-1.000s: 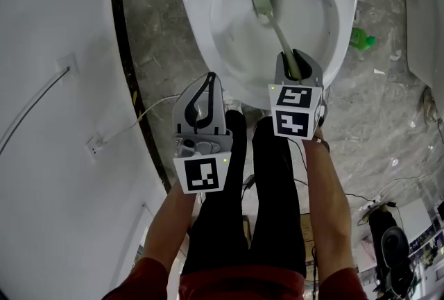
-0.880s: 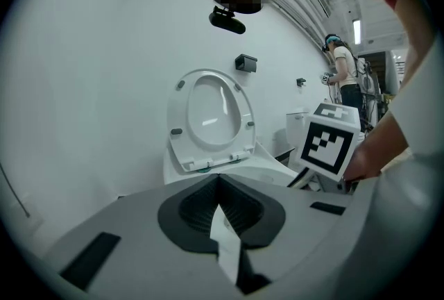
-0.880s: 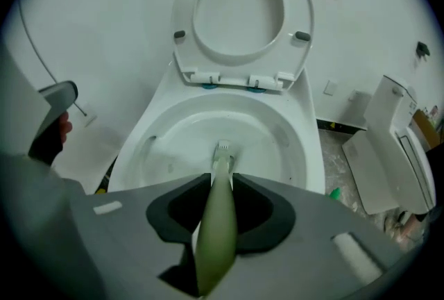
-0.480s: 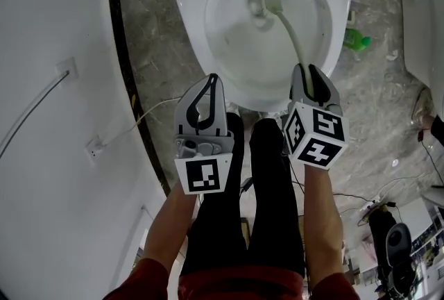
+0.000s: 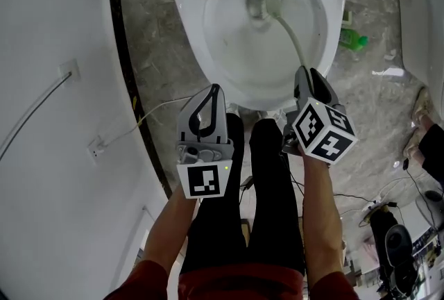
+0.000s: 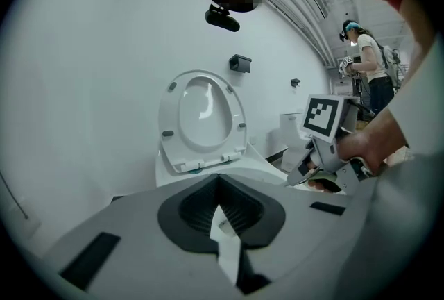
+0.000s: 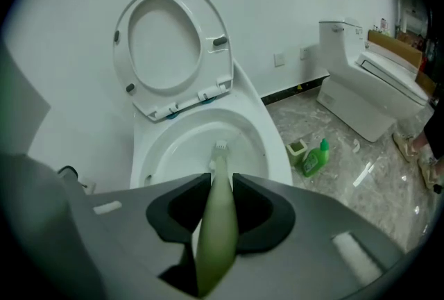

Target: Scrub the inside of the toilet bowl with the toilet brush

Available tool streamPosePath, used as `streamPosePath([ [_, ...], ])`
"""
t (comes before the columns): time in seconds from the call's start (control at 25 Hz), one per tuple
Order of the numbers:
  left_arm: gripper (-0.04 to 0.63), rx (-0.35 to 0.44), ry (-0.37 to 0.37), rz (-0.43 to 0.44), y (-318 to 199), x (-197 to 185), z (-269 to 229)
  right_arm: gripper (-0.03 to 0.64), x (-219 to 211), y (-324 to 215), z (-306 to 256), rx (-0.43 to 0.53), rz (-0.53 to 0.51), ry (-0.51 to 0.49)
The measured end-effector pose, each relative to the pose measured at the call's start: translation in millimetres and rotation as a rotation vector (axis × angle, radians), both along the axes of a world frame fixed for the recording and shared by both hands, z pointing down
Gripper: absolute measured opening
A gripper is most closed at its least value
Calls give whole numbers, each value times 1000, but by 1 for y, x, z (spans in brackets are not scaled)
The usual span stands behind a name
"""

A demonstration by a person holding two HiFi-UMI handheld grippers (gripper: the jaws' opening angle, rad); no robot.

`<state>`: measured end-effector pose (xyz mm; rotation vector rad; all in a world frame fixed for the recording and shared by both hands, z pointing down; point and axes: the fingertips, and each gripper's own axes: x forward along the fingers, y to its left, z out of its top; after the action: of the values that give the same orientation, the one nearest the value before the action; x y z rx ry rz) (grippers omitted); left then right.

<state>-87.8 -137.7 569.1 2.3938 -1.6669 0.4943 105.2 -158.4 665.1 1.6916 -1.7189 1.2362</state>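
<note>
holding slim pale green plastic toilet brush (image 5: 290, 29) in right gripper (image 5: 310, 76), left gripper (image 5: 208, 94) closed empty; might twist loose if jammed against white ceramic toilet bowl (image 5: 225, 66).

The left gripper (image 5: 214, 89) is held out from the bare left forearm (image 5: 168, 229), pointing far, just left of the black-clad legs (image 5: 246, 208). Its fingers (image 6: 191, 207) meet at the tips with nothing between them. The right gripper (image 5: 307, 72) sits slightly farther out on the right forearm (image 5: 323, 215), its marker cube rolled to the right, and its fingers (image 7: 258, 208) are clamped on the toilet brush (image 7: 216, 222) handle.
</note>
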Motion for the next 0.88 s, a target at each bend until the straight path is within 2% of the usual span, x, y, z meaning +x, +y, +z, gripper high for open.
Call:
streamPosePath([
  [0.12,5,0,9,-9,0,-1,-11,110,9,9,-18,30,-26,48],
  [0.36,5,-37,58,-46,-2,-4,-51,110,3,20,-61,101,-166,185],
  [0.6,5,-32,110,-103,-3,-9,-142,110,-12,43,-158,178,-247,202],
  [0.72,5,-14,106,-119,-1,-10,-196,110,-15,49,-219,253,-276,226],
  [0.88,5,48,80,-135,2,-19,-271,110,-13,50,-301,366,-254,256],
])
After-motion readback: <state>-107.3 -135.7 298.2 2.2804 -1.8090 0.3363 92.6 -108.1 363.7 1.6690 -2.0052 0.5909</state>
